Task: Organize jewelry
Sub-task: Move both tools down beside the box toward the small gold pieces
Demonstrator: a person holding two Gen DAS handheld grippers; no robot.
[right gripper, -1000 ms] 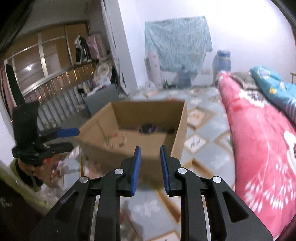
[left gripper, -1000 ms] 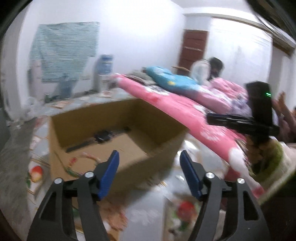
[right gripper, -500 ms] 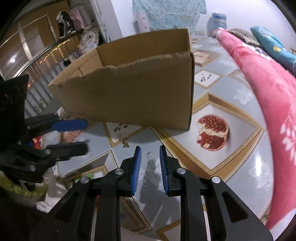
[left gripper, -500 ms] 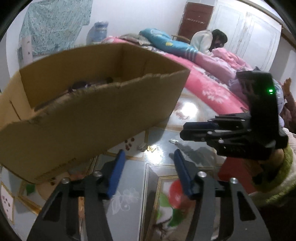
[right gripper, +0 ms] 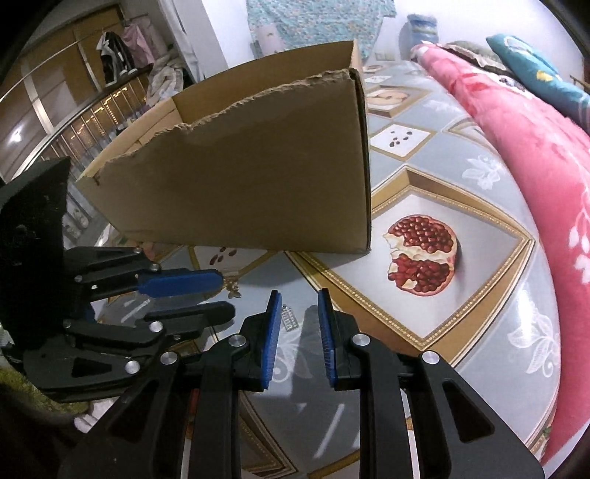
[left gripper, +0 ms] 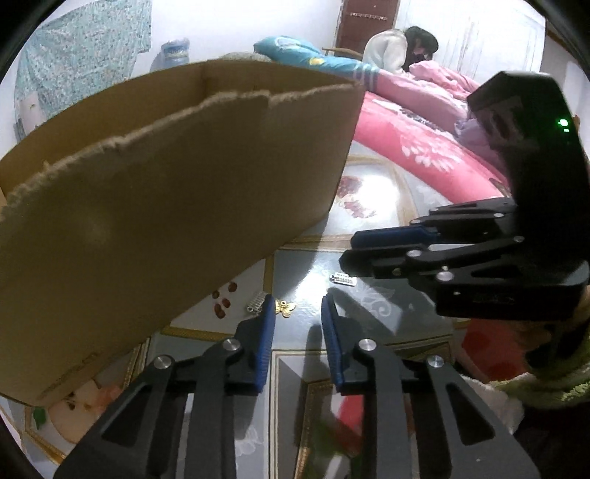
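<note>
A gold charm (left gripper: 286,308) lies on the glossy floor just past my left gripper (left gripper: 297,309), between its fingertips; the jaws are closing and the pads are clear of it. Beside the left fingertip is a silver clasp (left gripper: 256,301). Another silver clasp (left gripper: 343,279) lies under my right gripper (left gripper: 348,252). In the right wrist view that clasp (right gripper: 287,318) sits by the left fingertip of my right gripper (right gripper: 299,298), which stands narrowly open and holds nothing. My left gripper (right gripper: 225,294) reaches in from the left over the gold charm (right gripper: 233,291). The cardboard box (left gripper: 166,221) stands right behind; its inside is hidden.
A bed with a pink blanket (right gripper: 534,154) runs along the right. A person (left gripper: 394,51) sits at its far end. The floor covering shows a pomegranate print (right gripper: 420,254). A water bottle (right gripper: 420,29) and shelves with clothes (right gripper: 118,59) stand at the back.
Both grippers have dropped from above the box to the floor in front of it. The left jaws have narrowed a lot. The box's inside has gone out of sight.
</note>
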